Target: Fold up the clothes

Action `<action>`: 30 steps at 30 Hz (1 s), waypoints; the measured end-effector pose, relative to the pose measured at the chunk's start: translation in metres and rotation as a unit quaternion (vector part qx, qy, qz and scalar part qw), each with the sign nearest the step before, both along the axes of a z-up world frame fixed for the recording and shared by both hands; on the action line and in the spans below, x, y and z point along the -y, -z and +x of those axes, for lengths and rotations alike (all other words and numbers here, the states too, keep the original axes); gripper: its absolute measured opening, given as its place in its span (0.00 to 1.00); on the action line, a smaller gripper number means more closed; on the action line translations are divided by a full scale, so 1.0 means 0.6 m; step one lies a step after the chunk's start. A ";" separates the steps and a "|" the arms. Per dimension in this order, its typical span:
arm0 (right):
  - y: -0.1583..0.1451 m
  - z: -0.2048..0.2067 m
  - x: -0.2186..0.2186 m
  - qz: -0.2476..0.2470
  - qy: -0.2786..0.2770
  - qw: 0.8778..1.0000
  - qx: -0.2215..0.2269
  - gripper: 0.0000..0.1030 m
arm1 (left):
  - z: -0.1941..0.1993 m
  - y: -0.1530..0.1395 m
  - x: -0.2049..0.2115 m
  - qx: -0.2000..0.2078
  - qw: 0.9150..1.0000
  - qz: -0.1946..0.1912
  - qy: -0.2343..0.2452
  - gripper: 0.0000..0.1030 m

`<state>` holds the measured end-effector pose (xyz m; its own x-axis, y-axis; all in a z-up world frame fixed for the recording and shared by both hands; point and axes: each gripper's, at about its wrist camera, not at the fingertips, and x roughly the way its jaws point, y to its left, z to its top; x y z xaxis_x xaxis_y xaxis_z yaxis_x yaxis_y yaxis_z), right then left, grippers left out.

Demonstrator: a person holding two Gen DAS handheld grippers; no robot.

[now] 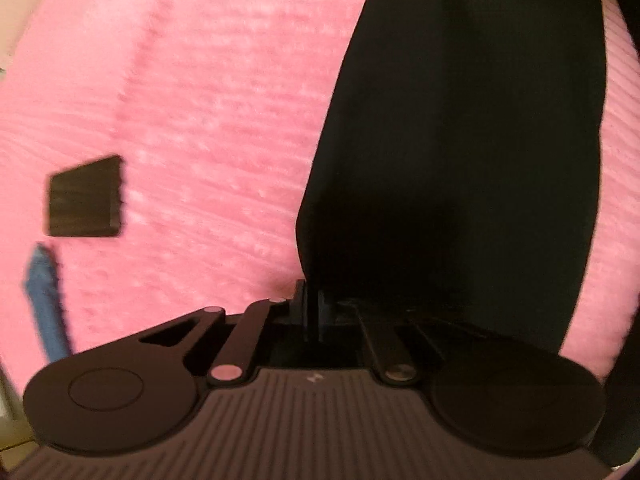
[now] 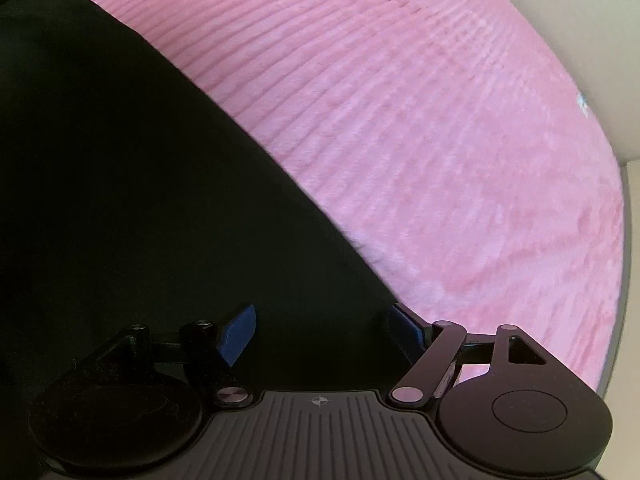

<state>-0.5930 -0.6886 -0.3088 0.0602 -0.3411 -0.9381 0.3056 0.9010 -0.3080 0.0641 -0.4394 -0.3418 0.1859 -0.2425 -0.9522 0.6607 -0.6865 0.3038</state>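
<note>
We have a black garment (image 1: pixel 460 160) spread flat on a pink ribbed blanket (image 1: pixel 200 120), and both claws sit low over its near edge. The left claw (image 1: pixel 314 312) is clenched, its pads meeting right at the garment's left edge; it looks to be pinching the cloth there, though the fabric is so dark that we cannot be sure how much of it sits between the pads. The right claw (image 2: pixel 322 334) is released, its blue pads (image 2: pixel 238 334) standing wide apart with the garment's right edge running between them (nothing is gripped on that side yet).

We judge the step in hand to be taking hold of both near edges before carrying them over into a fold. To do it well, we should bring the right claw down so the hem lies fully between the pads, close on the garment alone without catching the plush blanket beneath, then lift both sides evenly so the fold line stays straight. A small dark rectangular object (image 1: pixel 84 196) and a blue strip (image 1: pixel 46 300) lie on the left, well apart from the garment.
</note>
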 end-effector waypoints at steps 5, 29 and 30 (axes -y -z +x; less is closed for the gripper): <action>0.008 -0.047 0.044 0.008 -0.010 1.000 -0.013 0.74 | -0.034 -0.038 -0.032 0.039 0.998 -0.045 0.005 0.02; -0.094 -0.274 -0.197 -0.176 -0.040 0.982 0.064 0.04 | -0.149 -0.182 -0.288 0.093 0.955 -0.277 -0.055 0.02; -0.094 -0.300 -0.246 -0.199 -0.019 0.978 0.065 0.04 | -0.158 -0.187 -0.326 0.084 0.952 -0.289 -0.057 0.02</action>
<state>-0.7732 -0.5409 -0.2524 0.1908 -0.6723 -0.7153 0.3342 0.7296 -0.5967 -0.0307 -0.2438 -0.2293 0.3804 -0.6856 -0.6207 0.6296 -0.2996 0.7168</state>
